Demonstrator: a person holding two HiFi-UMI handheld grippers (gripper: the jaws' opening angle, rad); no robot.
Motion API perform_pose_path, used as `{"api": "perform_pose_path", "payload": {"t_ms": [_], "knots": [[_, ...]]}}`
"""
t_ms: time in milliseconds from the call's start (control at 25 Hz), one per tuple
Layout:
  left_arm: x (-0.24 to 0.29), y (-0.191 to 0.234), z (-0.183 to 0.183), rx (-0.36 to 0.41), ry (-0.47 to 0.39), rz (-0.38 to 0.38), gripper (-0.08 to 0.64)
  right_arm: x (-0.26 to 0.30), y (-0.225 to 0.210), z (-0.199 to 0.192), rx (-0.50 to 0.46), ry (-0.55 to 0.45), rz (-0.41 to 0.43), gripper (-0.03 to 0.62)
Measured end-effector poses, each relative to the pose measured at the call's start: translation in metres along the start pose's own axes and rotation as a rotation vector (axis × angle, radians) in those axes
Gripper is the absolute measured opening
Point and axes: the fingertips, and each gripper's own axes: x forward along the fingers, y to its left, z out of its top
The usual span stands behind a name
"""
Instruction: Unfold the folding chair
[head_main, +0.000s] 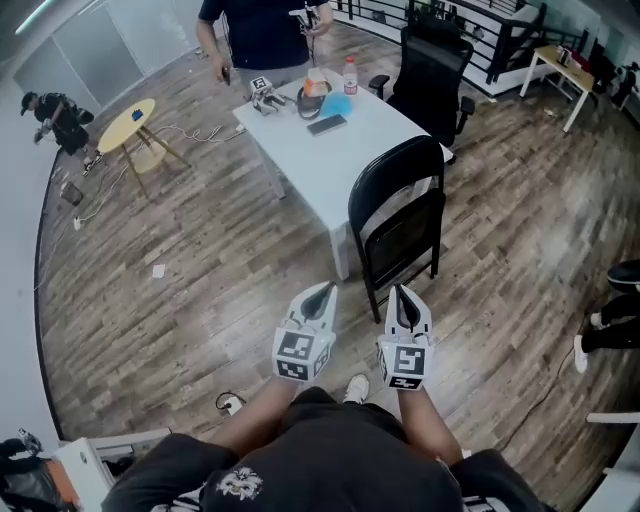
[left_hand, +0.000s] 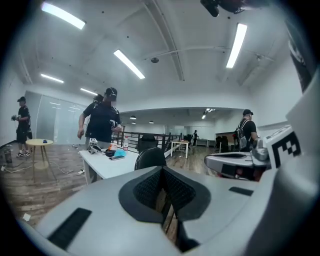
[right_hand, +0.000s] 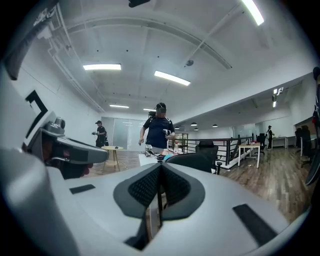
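Note:
A black folding chair (head_main: 400, 215) stands folded flat, upright against the near corner of the white table (head_main: 290, 150). My left gripper (head_main: 324, 288) and right gripper (head_main: 400, 291) hover side by side just short of its legs, both shut with nothing between the jaws. In the left gripper view the chair's rounded back (left_hand: 150, 157) rises beyond the closed left gripper (left_hand: 162, 176), and the right gripper (left_hand: 235, 165) shows at the side. From the right gripper view the chair top (right_hand: 194, 161) sits just past the closed right gripper (right_hand: 160, 172).
A person (head_main: 262, 30) stands at the table's far end, where a bottle (head_main: 350, 75), a phone (head_main: 327, 124) and other small items lie. A black office chair (head_main: 432, 70) is behind the table. A yellow round table (head_main: 128, 125) stands far left. Someone's feet (head_main: 625, 275) are at the right.

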Motion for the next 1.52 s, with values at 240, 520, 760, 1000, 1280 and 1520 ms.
{"api": "perform_pose_path", "payload": {"t_ms": [240, 520, 760, 1000, 1280, 1520], "knots": [[0.047, 0.012, 0.019, 0.011, -0.005, -0.028, 0.005, 0.035, -0.022, -0.003, 0.029, 0.029, -0.036, 0.015], [0.125, 0.018, 0.041, 0.028, -0.038, -0.133, 0.005, 0.084, -0.057, -0.001, 0.047, 0.038, -0.106, 0.015], [0.203, 0.046, 0.065, 0.051, -0.008, -0.224, 0.005, 0.146, -0.085, 0.006, 0.091, 0.068, -0.200, 0.015], [0.281, 0.083, 0.071, 0.106, 0.081, -0.280, 0.006, 0.214, -0.104, -0.016, 0.078, 0.149, -0.289, 0.015], [0.354, 0.122, 0.077, 0.120, 0.205, -0.354, 0.006, 0.277, -0.132, -0.037, 0.096, 0.202, -0.441, 0.015], [0.388, 0.125, 0.079, 0.148, 0.277, -0.420, 0.137, 0.299, -0.148, -0.059, 0.126, 0.278, -0.523, 0.024]]}}
